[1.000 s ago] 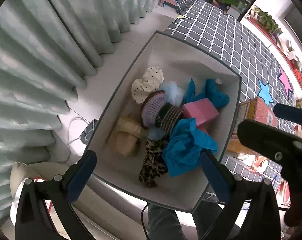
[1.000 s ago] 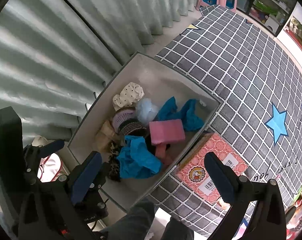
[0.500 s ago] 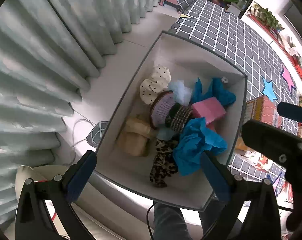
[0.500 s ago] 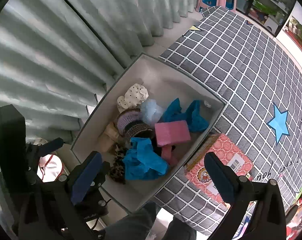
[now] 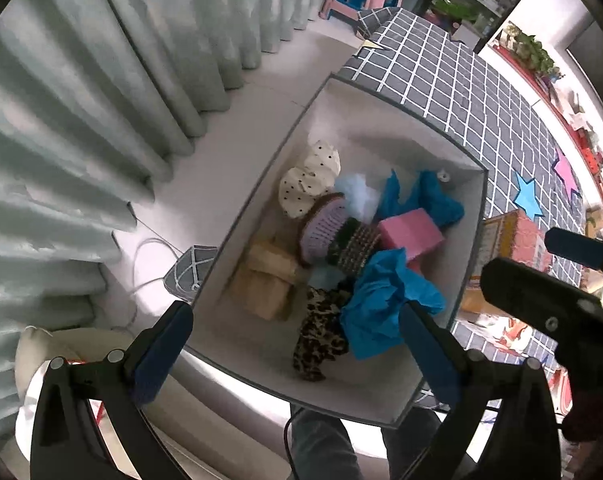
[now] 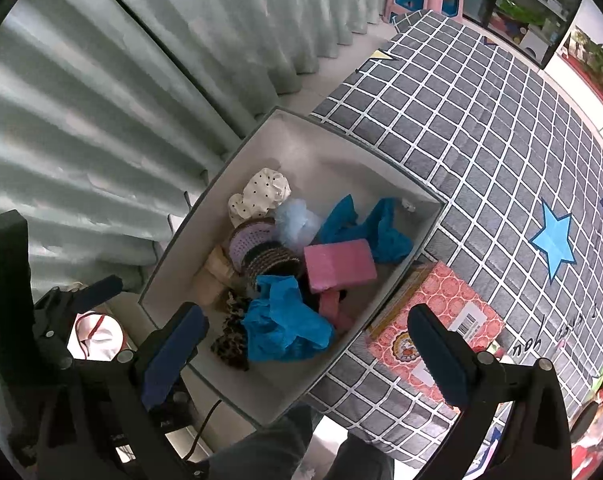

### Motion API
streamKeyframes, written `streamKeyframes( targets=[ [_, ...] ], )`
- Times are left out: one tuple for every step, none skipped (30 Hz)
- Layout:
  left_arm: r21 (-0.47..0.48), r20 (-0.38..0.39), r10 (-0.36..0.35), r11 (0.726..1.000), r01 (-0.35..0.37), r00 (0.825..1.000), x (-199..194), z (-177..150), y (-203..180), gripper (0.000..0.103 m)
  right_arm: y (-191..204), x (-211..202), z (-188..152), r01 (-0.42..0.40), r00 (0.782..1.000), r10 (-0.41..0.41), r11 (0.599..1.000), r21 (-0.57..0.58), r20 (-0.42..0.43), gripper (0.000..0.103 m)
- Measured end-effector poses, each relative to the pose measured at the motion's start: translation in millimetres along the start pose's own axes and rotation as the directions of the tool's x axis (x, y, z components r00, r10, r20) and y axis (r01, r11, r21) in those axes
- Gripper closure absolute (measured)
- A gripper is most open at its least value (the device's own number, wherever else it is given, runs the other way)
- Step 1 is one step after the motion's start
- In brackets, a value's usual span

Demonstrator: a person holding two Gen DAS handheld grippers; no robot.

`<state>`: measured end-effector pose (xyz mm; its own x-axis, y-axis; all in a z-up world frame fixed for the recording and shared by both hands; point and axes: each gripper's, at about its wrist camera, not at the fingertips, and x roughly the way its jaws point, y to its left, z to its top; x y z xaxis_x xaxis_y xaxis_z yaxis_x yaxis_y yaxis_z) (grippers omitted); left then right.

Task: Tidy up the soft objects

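Both views have drifted slightly; left tool and right tool gape wide, holding nothing; mat reads "you".

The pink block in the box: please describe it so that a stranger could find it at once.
Find the grey-rimmed storage box beside the checked mat. The pink block lies on the heap inside it, near the mat-side wall, between two blue cloths. It alone has flat faces and sharp corners; everything around it is crumpled or knitted.

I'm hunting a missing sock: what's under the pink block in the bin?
Pink block rests on a pink piece and dark fabric; anything deeper in the bin is covered.
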<state>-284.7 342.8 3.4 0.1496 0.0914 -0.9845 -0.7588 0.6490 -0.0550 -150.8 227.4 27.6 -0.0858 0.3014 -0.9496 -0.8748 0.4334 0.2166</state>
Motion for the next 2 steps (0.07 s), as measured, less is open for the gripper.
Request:
streamKeyframes(
  targets=[
    [0.002,-0.003,-0.004,1.0,0.004,1.0,0.9,-0.3,0.2,0.0,0.1,0.5,-0.2,-0.002,1.0,0.002,1.0,0.001,-0.002,0.0],
    [0.004,-0.01,-0.016,1.0,0.016,1.0,1.7,-0.5,0.7,0.001,0.3,0.9,-0.5,-0.002,1.0,0.002,1.0,0.002,-0.002,0.0]
  ],
)
